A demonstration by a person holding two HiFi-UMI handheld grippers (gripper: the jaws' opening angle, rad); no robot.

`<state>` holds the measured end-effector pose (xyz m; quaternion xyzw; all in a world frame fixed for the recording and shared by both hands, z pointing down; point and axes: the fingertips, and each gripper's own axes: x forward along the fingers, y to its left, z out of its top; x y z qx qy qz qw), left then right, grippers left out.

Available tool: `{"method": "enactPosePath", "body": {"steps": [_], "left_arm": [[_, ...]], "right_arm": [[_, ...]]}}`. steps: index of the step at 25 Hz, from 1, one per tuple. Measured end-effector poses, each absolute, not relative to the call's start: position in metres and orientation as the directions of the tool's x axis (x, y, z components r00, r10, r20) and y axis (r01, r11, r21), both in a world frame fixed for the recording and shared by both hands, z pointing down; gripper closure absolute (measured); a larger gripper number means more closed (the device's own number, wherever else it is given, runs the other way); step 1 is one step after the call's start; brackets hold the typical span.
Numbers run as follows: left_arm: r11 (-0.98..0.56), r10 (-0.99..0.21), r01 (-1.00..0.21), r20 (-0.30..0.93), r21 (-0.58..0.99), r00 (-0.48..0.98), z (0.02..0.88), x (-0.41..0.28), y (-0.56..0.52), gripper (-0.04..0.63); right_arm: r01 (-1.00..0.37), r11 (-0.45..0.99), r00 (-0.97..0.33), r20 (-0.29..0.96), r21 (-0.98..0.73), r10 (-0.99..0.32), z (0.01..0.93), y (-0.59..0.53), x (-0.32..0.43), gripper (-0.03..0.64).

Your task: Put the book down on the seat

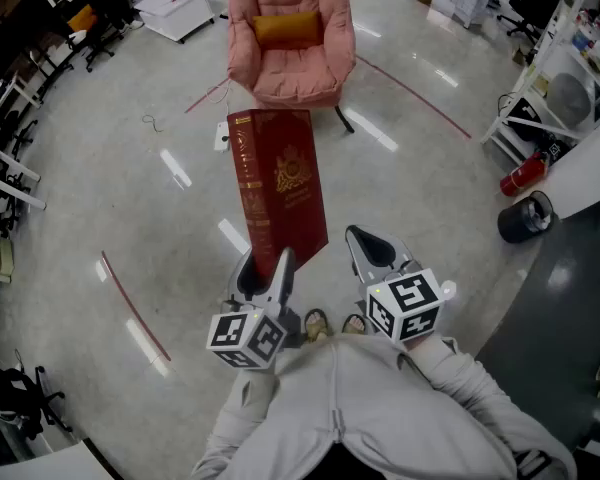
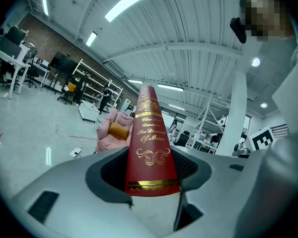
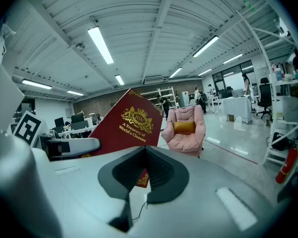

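A thick red book (image 1: pixel 280 183) with gold lettering is held upright in the air, spine toward the left. My left gripper (image 1: pixel 270 263) is shut on the bottom end of the book (image 2: pixel 151 148), with a pad on each cover. My right gripper (image 1: pixel 365 243) hovers just right of the book, shut and empty. In the right gripper view the pads of the right gripper (image 3: pixel 145 155) meet and the book's cover (image 3: pixel 124 125) shows to the left. The seat, a pink armchair (image 1: pixel 290 48) with a yellow cushion (image 1: pixel 286 28), stands on the floor ahead, beyond the book.
Red tape lines (image 1: pixel 135 308) run across the glossy floor. A white power strip (image 1: pixel 221 134) with a cable lies left of the chair. At the right are a red fire extinguisher (image 1: pixel 522 175), a black bin (image 1: pixel 525 218) and white shelving (image 1: pixel 565 78). Office chairs (image 1: pixel 90 23) stand far left.
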<state>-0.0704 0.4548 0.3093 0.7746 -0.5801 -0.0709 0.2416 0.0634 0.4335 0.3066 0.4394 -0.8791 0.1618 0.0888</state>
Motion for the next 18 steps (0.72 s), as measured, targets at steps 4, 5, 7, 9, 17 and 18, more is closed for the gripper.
{"method": "enactPosePath", "body": {"steps": [4, 5, 7, 9, 17, 18], "left_arm": [[-0.207, -0.934, -0.867, 0.172, 0.454, 0.313, 0.31, -0.072, 0.453, 0.354], [-0.206, -0.934, -0.868, 0.172, 0.452, 0.312, 0.31, -0.073, 0.453, 0.353], [-0.206, -0.934, -0.868, 0.172, 0.451, 0.312, 0.311, -0.076, 0.452, 0.354], [-0.207, -0.934, -0.868, 0.173, 0.452, 0.313, 0.315, -0.077, 0.45, 0.353], [-0.207, -0.927, -0.86, 0.188, 0.467, 0.324, 0.331, -0.112, 0.431, 0.353], [-0.207, -0.926, -0.859, 0.19, 0.469, 0.326, 0.333, -0.115, 0.428, 0.353]], "right_arm": [[-0.803, 0.559, -0.595, 0.299, -0.204, -0.746, 0.308, 0.432, 0.064, 0.618], [-0.804, 0.559, -0.594, 0.301, -0.202, -0.746, 0.309, 0.432, 0.063, 0.618], [-0.806, 0.557, -0.592, 0.303, -0.201, -0.747, 0.31, 0.431, 0.062, 0.618], [-0.808, 0.553, -0.589, 0.305, -0.203, -0.749, 0.314, 0.429, 0.062, 0.618], [-0.798, 0.552, -0.602, 0.282, -0.242, -0.747, 0.32, 0.411, 0.031, 0.617], [-0.798, 0.55, -0.601, 0.284, -0.245, -0.747, 0.322, 0.408, 0.029, 0.617]]}}
